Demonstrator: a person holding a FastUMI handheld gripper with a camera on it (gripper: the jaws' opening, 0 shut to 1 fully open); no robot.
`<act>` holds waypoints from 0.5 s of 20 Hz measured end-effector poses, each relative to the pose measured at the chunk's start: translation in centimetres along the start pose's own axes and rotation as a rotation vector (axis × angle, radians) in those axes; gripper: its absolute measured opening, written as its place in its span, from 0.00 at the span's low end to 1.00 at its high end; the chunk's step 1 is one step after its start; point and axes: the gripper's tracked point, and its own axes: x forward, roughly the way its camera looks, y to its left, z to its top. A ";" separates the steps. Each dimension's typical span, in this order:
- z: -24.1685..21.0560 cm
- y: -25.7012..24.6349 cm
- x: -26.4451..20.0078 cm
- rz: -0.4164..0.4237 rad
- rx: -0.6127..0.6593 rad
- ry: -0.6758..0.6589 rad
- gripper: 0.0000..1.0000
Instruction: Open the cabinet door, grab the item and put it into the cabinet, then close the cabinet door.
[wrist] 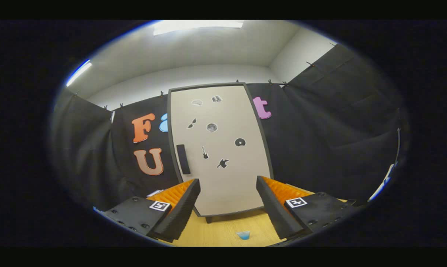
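Note:
A tall cabinet (223,148) with a pale door in a dark frame stands on the wooden table, straight ahead beyond my fingers. Its door is closed, with a dark vertical handle (183,159) near its left edge and several small stickers on it. A small blue cup (243,234) sits on the table between my fingers, close in front of me and well short of the cabinet. My gripper (228,195) is open, fingers spread wide with nothing between them, still some way from the door.
The wooden table (216,231) runs under the cabinet and the cup. Black cloth walls close in the booth behind and on both sides. A white object (155,193) lies by the left finger near the cloth.

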 end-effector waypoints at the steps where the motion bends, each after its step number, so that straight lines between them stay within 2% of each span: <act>1: 0.0 0.4 0.2 0.006 0.000 0.001 0.97; 6: -0.2 3.2 3.5 0.078 -0.005 0.022 0.97; 10: -0.2 7.2 8.2 0.188 -0.012 0.054 0.97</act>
